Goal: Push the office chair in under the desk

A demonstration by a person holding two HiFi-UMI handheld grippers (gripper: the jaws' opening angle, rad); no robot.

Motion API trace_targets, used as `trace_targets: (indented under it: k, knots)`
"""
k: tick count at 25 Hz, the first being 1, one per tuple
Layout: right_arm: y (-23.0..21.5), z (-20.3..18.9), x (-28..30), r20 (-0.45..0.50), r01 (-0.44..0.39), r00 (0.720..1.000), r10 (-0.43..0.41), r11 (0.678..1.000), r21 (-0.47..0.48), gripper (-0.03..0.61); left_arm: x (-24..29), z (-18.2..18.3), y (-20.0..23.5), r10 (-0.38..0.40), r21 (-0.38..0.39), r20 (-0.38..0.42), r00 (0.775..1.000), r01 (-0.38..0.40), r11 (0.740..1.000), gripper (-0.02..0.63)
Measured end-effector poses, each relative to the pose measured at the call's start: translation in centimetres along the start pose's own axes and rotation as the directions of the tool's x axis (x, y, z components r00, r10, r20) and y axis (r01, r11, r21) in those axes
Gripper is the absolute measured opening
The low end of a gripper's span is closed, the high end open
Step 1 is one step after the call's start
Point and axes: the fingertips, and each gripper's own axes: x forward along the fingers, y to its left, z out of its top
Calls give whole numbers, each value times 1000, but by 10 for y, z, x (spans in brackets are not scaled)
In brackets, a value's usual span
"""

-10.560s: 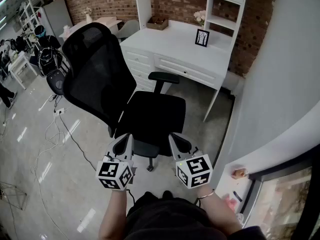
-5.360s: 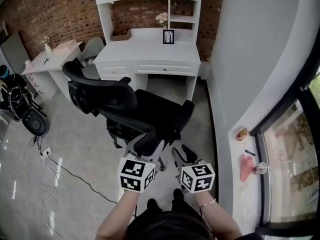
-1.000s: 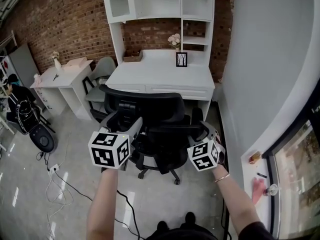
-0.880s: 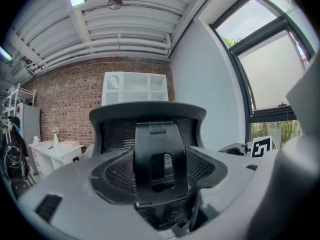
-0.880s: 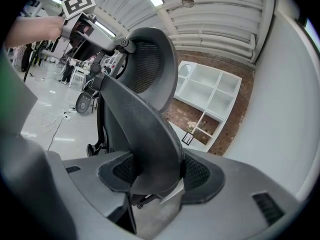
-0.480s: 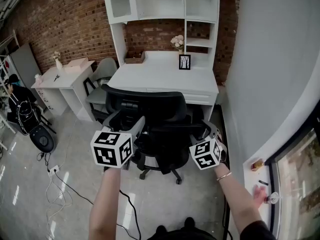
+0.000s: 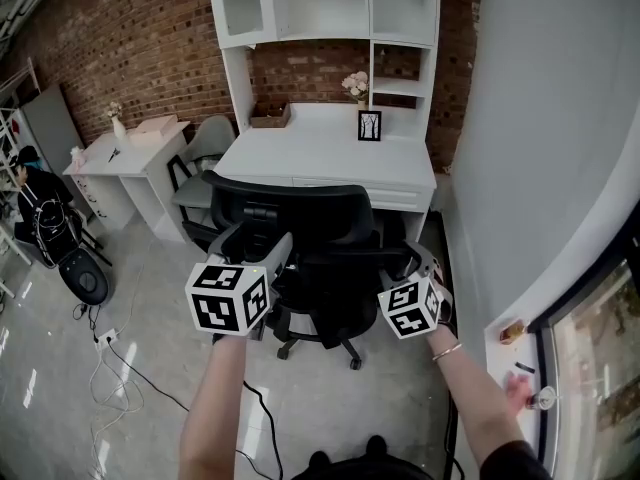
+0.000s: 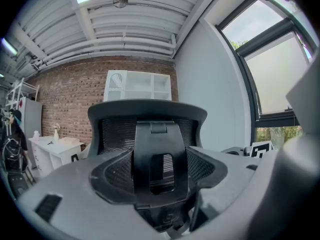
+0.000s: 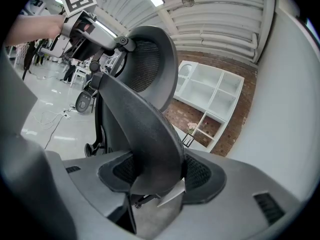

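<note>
— Black plastic fills both gripper views. What does each gripper hold?

— The left gripper [image 8: 160, 170] is clenched on the central spine [image 8: 160, 144] behind the backrest. The right gripper [image 9: 155, 176] is clamped on the backrest's side rim [image 9: 150, 124]. From the head view, both sit at the rear of the office chair [image 7: 335, 230], with the person's arms stretched forward.

— And where is the chair?

— It faces the white desk [image 7: 330, 153], with its backrest just short of the front edge. Its castors [image 7: 285, 348] stand on the pale floor [image 7: 300, 408] in front of the desk. Whether the seat has gone under cannot be told.

— So which step is this?

— Mid-push, by the look of it. The next move likely calls for a straight, even shove from both grippers. That should keep the chair centred on the opening so it rolls in without catching the desk's sides.
</note>
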Motion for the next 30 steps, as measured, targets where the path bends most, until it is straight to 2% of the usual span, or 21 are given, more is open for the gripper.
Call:
trace_targets:
  k: [8,19,30]
  knots:
    - [3,-5,-15,-40,30,999,-29,999,28,239,-6,-4,-2,5,-5,-16,1000,-5,1000,299]
    - [-27,-16,-1,-117,27,993,-24,999,22,249,9,3,-25,4,-30,1,1000,-4,1000,298]
    - [-32,-18,-5,-104,58,993,-53,997,49,249,9,2,-31,0,-25,0,1000,0,1000,299]
